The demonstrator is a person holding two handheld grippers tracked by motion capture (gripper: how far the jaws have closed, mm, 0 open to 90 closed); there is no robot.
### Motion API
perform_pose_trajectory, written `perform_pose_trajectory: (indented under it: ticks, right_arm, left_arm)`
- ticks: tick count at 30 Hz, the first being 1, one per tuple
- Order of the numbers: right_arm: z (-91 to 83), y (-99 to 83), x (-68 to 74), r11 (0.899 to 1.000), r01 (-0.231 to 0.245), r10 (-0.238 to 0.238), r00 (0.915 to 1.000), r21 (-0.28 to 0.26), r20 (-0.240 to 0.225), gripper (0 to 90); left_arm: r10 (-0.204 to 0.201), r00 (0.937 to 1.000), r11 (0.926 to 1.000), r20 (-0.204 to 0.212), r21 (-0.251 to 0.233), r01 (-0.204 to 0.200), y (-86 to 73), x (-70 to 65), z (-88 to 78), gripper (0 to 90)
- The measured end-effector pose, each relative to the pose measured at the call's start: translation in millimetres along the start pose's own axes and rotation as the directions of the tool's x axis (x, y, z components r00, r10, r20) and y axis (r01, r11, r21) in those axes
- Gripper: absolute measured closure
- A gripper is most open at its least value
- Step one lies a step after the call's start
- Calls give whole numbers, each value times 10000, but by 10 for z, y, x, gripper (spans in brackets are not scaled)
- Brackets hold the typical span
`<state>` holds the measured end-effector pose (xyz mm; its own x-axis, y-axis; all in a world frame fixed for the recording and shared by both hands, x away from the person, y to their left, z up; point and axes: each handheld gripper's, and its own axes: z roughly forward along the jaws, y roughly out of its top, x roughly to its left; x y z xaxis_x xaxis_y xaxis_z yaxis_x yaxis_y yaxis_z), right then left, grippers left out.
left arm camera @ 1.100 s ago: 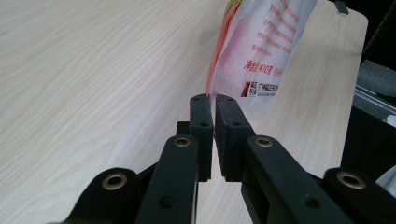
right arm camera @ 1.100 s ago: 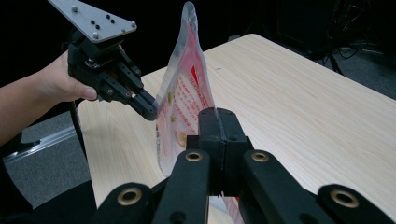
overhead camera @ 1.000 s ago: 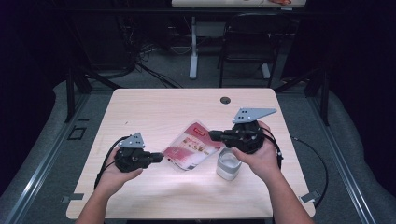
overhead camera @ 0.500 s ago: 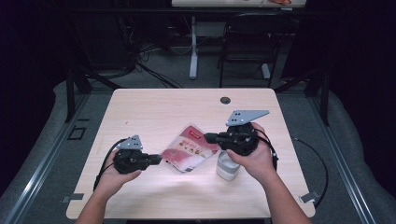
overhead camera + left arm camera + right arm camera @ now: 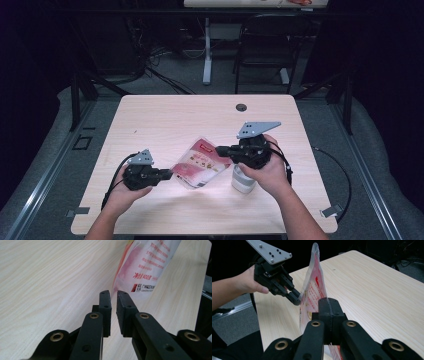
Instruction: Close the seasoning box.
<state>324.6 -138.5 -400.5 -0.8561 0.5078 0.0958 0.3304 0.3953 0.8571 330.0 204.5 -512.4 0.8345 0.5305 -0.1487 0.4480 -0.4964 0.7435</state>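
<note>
A red and white printed pouch (image 5: 200, 162) hangs tilted over the middle of the wooden table (image 5: 165, 115). My right gripper (image 5: 220, 149) is shut on its upper right edge; in the right gripper view the jaws (image 5: 329, 305) meet on the pouch (image 5: 313, 285), which stands up edge-on. My left gripper (image 5: 169, 174) sits low at the pouch's lower left corner. Its jaws have just been opening and stand slightly apart (image 5: 113, 293) with nothing between them. The pouch (image 5: 147, 265) lies just past the tips. The right gripper view has the left gripper (image 5: 295, 298) beside the pouch's edge.
A small white container (image 5: 243, 181) stands on the table under my right hand. A dark round grommet (image 5: 241, 107) sits near the far edge. Beyond the table are a chair (image 5: 262, 55) and a desk leg (image 5: 207, 50) on the grey floor.
My left gripper has sunk a little toward the table at the pouch's lower corner. The pouch's left end has dropped with it. The right gripper has barely moved.
</note>
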Motion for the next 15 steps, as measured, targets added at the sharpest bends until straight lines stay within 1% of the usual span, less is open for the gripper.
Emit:
perform_pose_trajectory:
  ticks: [2,5,7,8,10,12,15]
  right_arm:
    - [20,-12,5,10000,32,-32,10000,51,35,900]
    - [36,-47,6,10000,32,-32,10000,86,17,900]
    - [45,-74,1,9999,-3,2,10000,119,53,900]
    - [49,-85,0,9999,-60,59,10000,122,61,900]
    - [54,-103,-3,9999,-51,51,10000,121,57,900]
    - [57,-113,-2,9999,-43,42,10000,127,68,900]
    - [57,-112,5,9999,11,-12,10000,152,51,900]
  left_arm:
    - [-18,10000,10000,30,50,18,-23,3,23,831]
    - [-72,10000,10000,-52,15,72,-55,-5,60,832]
    - [-24,9999,10000,-105,-11,24,-73,-13,84,832]
    - [-19,10000,10000,-66,35,20,-78,-12,89,832]
    - [-9,9999,10000,-166,58,10,-85,-15,99,831]
    - [-34,10000,10000,-70,33,34,-90,-8,108,827]
    - [-57,9999,10000,-125,-42,57,-98,0,115,816]
